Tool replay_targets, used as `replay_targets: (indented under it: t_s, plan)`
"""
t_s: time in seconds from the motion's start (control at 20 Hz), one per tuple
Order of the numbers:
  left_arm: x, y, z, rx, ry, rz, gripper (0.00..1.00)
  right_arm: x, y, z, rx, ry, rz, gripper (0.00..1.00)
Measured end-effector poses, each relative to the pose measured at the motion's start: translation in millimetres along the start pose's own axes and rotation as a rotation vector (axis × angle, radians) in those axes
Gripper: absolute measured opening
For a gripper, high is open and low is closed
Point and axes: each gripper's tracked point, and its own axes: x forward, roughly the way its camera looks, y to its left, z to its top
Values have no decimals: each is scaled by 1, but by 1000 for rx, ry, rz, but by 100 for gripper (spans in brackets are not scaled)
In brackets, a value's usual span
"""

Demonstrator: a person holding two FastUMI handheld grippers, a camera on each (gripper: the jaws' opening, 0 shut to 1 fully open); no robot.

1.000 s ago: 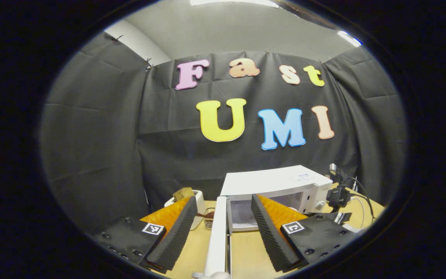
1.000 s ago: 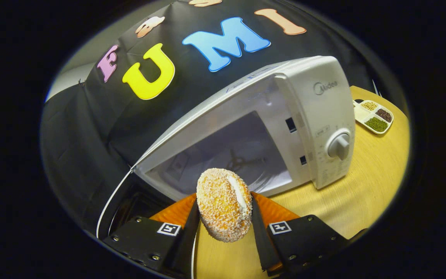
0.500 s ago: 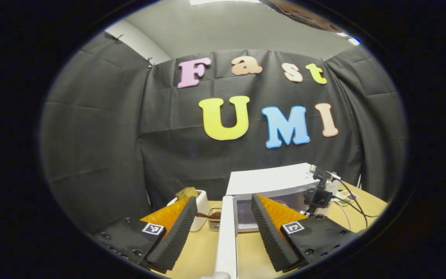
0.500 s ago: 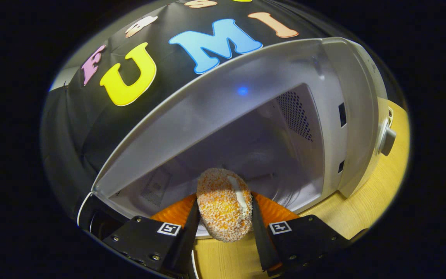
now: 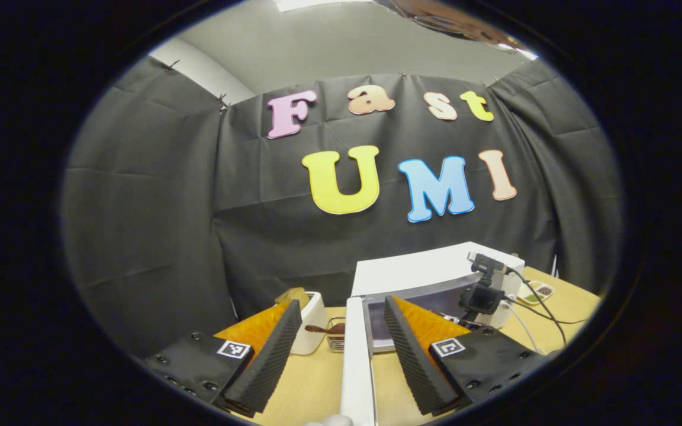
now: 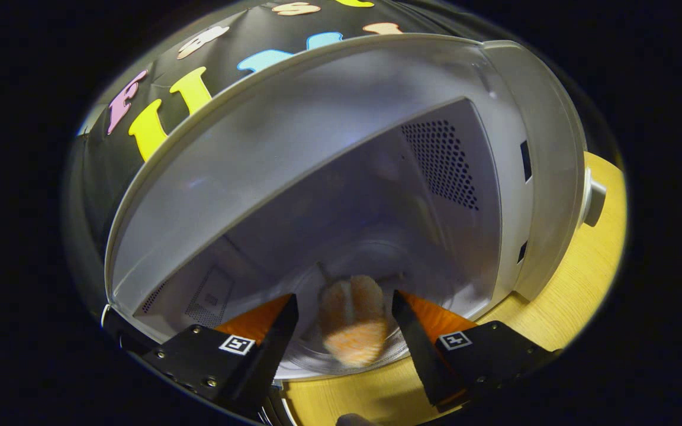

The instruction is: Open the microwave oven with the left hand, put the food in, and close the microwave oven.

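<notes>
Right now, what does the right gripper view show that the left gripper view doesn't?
Right gripper view: the oven cavity, with blurred food loose between the fingers of the open right gripper. Left gripper view: the open door edge-on between the fingers of the open left gripper, plus a white container. Both: the white microwave and wooden table.

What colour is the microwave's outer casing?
White; the microwave casing shows best in the left gripper view.

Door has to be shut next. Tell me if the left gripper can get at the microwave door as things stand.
Probably yes. The open door's edge stands between the open left gripper's fingers, nothing between them.
</notes>
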Motion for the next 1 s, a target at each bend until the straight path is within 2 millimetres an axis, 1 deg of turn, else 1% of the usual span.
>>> replay_targets:
  t_s: [0.1, 0.15, 0.3, 0.35, 0.4, 0.45, 0.5, 0.55, 0.6, 0.65, 0.8, 0.9, 0.95, 1.0]
  plan:
    - [-2, 1, 2, -3, -1, 4, 95, -9, -1, 1, -17, 10, -2, 97]
    - [-2, 3, 5, -1, -11, 8, 95, -18, -1, 4, -41, 2, 4, 97]
    - [-9, 13, 1, 20, -20, 25, 95, -43, 3, 19, -111, -20, 34, 97]
    - [-13, 22, -1, 29, -28, 47, 95, -54, 3, 20, -109, -4, 48, 97]
    - [-16, 26, -4, 40, -38, 51, 97, -69, 4, 25, -111, -3, 62, 97]
    - [-21, 31, -9, 60, -30, 67, 99, -85, 3, 36, -128, -28, 65, 97]
    - [-26, 36, -18, 71, -15, 71, 99, -98, 0, 48, -153, -48, 68, 97]
    - [-30, 40, -23, 68, -7, 77, 98, -115, 3, 57, -187, -71, 85, 97]
    - [-36, 42, -26, 63, 2, 78, 97, -132, 4, 67, -221, -82, 96, 97]
    - [-40, 46, -26, 57, 12, 81, 99, -149, 5, 79, -245, -99, 114, 97]
    - [-52, 60, -33, 46, 41, 101, 100, -202, 4, 117, -338, -162, 159, 97]
    - [-65, 65, -37, 51, 43, 101, 100, -234, -4, 143, -399, -198, 158, 96]
    - [-70, 70, -41, 59, 47, 102, 100, -250, -10, 154, -428, -217, 155, 96]
    - [-72, 74, -50, 60, 58, 105, 99, -265, -15, 166, -449, -232, 145, 97]
